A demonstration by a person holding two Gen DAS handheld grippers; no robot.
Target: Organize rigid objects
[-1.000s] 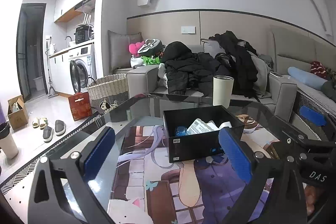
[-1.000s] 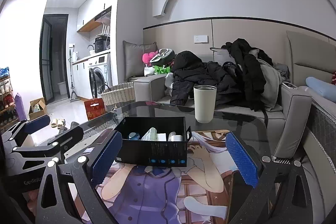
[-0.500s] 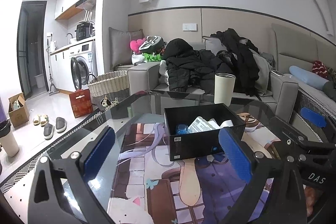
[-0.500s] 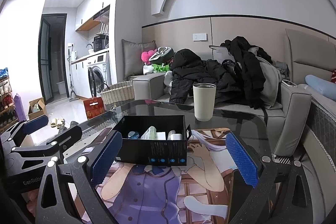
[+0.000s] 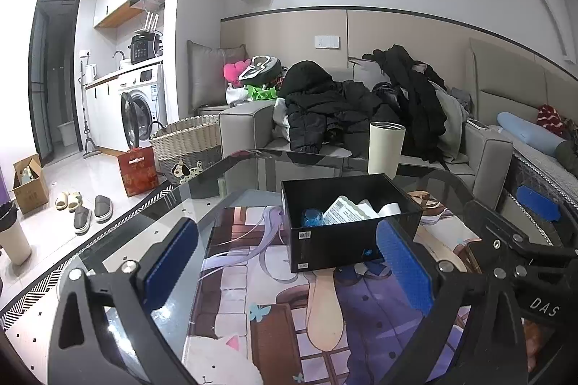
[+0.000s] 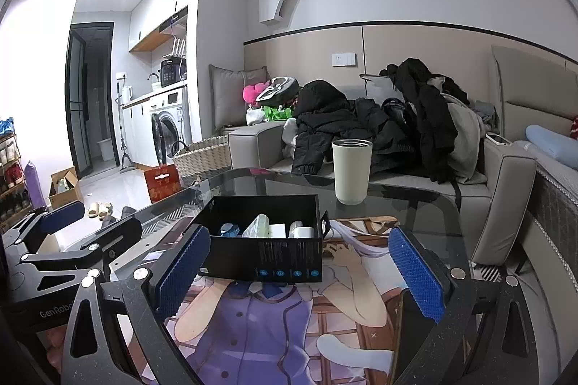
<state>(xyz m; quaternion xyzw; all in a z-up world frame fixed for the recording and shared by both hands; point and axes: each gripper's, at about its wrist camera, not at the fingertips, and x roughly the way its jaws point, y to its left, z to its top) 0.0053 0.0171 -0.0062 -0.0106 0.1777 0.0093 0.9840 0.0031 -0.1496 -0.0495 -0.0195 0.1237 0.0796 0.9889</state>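
Note:
A black open box [image 5: 346, 240] stands on the glass table; it also shows in the right wrist view [image 6: 267, 253]. Inside lie a blue bottle cap [image 5: 312, 217], a white packet [image 5: 343, 210] and small white items [image 6: 303, 232]. A cream tumbler [image 5: 385, 148] stands behind the box, also seen in the right wrist view [image 6: 351, 170]. My left gripper [image 5: 289, 265] is open and empty, near the box's front. My right gripper [image 6: 300, 280] is open and empty, just in front of the box.
A printed mat [image 6: 274, 331] covers the table under the box. A grey sofa [image 5: 484, 150] piled with dark clothes stands behind the table. A wicker basket [image 5: 188, 143], a red bag [image 5: 139, 170] and slippers [image 5: 85, 210] are on the floor at left.
Both views have shifted slightly; the box and tumbler sit a little lower in the frames. Both grippers stay open and empty.

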